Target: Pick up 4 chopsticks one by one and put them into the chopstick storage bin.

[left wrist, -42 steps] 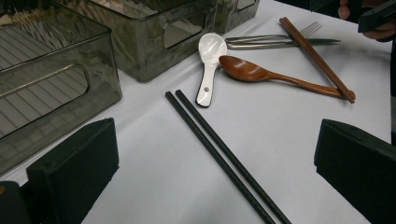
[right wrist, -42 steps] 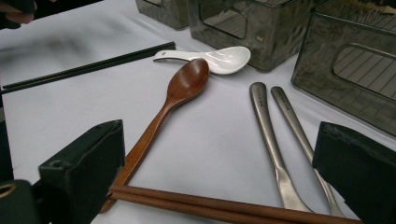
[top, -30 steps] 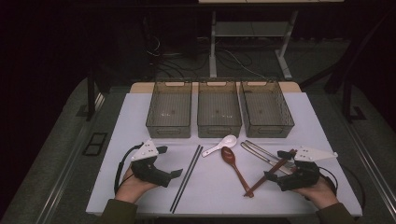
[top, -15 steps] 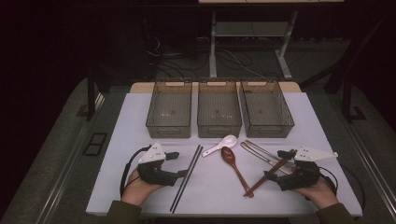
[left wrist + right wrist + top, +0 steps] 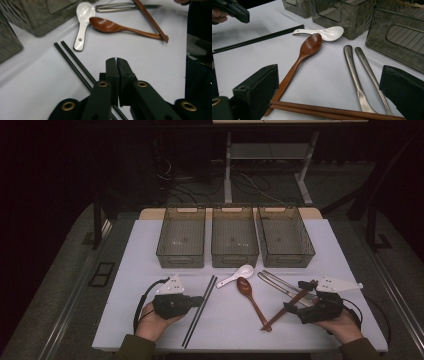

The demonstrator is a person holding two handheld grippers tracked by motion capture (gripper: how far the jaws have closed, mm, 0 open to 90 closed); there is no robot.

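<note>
My left gripper (image 5: 201, 299) (image 5: 116, 60) is shut with nothing between its jaws, its tips just over a pair of black chopsticks (image 5: 200, 310) (image 5: 72, 60) that run under it. My right gripper (image 5: 295, 297) (image 5: 329, 75) is open wide at the right, and a pair of brown chopsticks (image 5: 290, 304) (image 5: 324, 110) lies between its jaws on the table. A brown wooden spoon (image 5: 249, 294) (image 5: 308, 48), a white ceramic spoon (image 5: 236, 275) (image 5: 83, 21) and two metal utensils (image 5: 280, 282) (image 5: 355, 72) lie in the middle.
Three see-through grey bins (image 5: 181, 257) (image 5: 234, 259) (image 5: 287, 257) stand in a row at the back of the white table (image 5: 150, 270), with nothing in them. In the right gripper view the other hand's gripper (image 5: 234, 10) is at the top left.
My left gripper has moved right, up to the black chopsticks. The right gripper and the utensils have stayed where they were.
</note>
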